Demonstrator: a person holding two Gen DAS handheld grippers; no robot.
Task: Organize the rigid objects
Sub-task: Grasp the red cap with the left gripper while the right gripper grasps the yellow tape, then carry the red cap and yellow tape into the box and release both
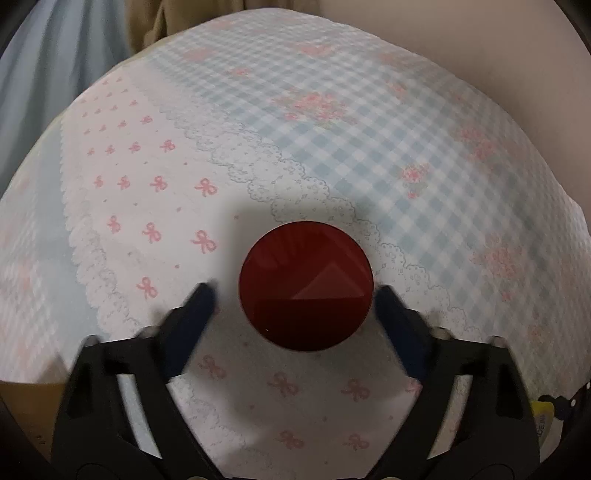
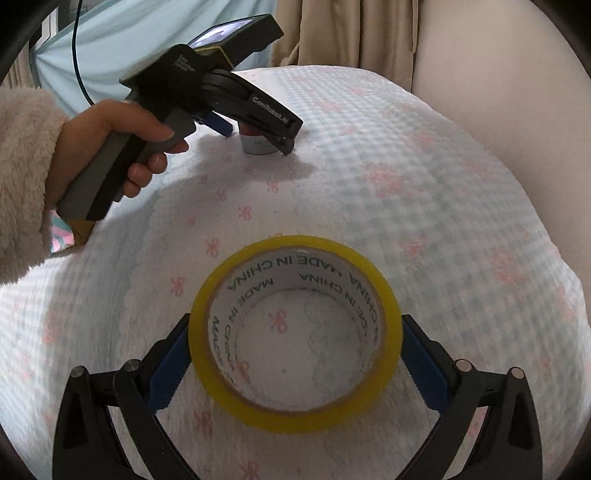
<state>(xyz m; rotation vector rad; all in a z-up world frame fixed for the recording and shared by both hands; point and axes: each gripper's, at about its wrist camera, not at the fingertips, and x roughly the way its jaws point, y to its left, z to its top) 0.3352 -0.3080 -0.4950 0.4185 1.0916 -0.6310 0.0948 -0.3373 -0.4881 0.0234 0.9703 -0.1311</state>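
Note:
A small jar with a round dark red lid (image 1: 306, 285) stands on the patterned cloth. My left gripper (image 1: 295, 295) is open, its blue-padded fingers on either side of the jar with small gaps. In the right wrist view the same jar (image 2: 258, 144) shows white below the lid, between the left gripper's fingers (image 2: 286, 146). My right gripper (image 2: 295, 341) has its blue pads against both sides of a yellow tape roll (image 2: 295, 332) that lies flat, its core printed "MADE IN CHINA".
The surface is a rounded table under a blue gingham and pink bow cloth (image 1: 332, 129). Beige curtains (image 2: 343, 33) and a light blue fabric (image 2: 110, 40) hang behind. A hand in a fluffy sleeve (image 2: 26, 166) holds the left gripper.

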